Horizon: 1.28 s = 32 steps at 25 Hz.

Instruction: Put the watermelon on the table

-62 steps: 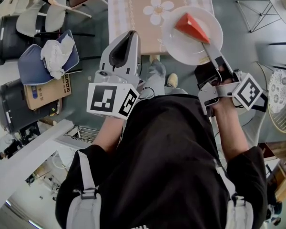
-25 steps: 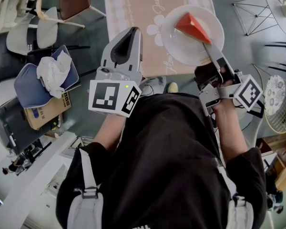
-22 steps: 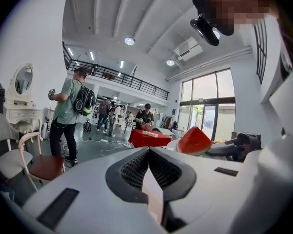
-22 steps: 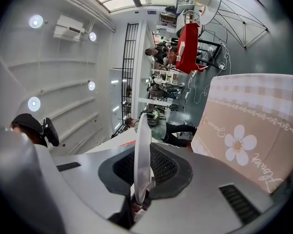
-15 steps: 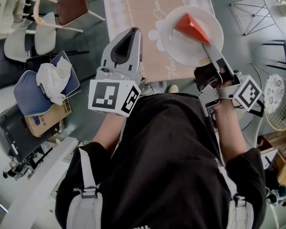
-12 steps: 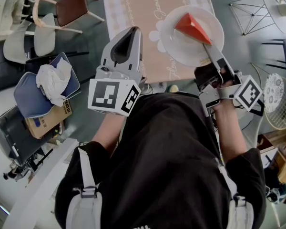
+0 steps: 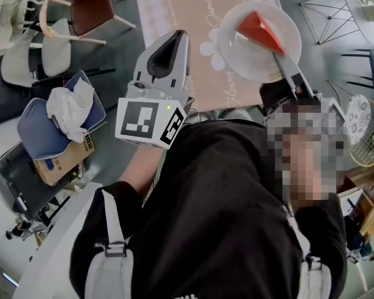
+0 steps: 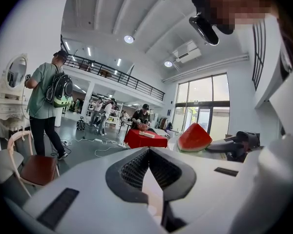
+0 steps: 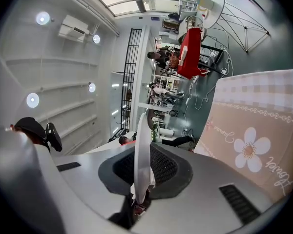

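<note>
A red watermelon wedge (image 7: 260, 31) lies on a white plate (image 7: 242, 50), and the plate hangs over the near right part of the table with the beige flower cloth (image 7: 196, 42). My right gripper (image 7: 280, 58) is shut on the plate's near rim. In the right gripper view the plate (image 9: 141, 145) stands edge-on between the jaws of that gripper (image 9: 142, 173), with the cloth (image 9: 256, 130) to the right. My left gripper (image 7: 176, 37) is shut and holds nothing, near the table's front edge. From the left gripper (image 8: 149, 153) the wedge (image 8: 194, 138) shows to the right.
Chairs (image 7: 90, 8) stand at the upper left. A blue cushion with a white cloth (image 7: 53, 108) and a cardboard box (image 7: 61, 161) lie on the left. A wire-frame stand (image 7: 324, 5) is at the upper right. People (image 8: 46, 106) and a red table (image 8: 144, 139) show far off.
The right gripper has carried the plate and wedge a little up and to the right over the table. The left gripper has shifted slightly up too.
</note>
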{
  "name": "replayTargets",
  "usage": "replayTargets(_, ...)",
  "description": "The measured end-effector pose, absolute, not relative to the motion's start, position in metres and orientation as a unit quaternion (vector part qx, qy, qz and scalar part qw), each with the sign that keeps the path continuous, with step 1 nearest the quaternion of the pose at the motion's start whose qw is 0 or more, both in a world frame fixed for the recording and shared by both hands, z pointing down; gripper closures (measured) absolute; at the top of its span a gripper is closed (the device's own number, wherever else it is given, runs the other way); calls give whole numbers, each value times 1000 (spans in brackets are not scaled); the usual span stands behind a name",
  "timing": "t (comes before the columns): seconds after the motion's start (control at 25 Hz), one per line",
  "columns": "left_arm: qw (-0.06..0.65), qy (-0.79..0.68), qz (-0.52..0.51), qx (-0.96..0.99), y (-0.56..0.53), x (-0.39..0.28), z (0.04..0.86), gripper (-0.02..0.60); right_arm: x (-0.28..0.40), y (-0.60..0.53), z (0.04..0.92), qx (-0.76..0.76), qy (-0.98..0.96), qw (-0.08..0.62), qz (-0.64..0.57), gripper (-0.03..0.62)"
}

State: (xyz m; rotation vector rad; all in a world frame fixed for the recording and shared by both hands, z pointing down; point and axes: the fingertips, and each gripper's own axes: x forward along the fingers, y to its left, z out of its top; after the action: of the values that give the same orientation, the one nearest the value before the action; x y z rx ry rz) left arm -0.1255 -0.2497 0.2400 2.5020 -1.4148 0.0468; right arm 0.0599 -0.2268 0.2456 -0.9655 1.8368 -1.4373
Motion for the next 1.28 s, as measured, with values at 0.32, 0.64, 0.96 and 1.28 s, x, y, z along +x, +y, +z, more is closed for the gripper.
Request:
replayTargets(0.32,140,-491,17,860,-254,-135,244,568,53,-233,246,-365,695,299,-543,562)
replayTargets(0.64,146,-501,22,853,-255,-129,246,568,58,-243,247,-355,696,295,-550,562)
replayTargets(0.96,142,-525,21,839,-266,-120,240,568,63,-258,248,-330,705,276,-565,562)
replayTargets(1.28,145,-543,28,826,-269,-115,243,568,69,-273,255,-311,709,266,-575,562)
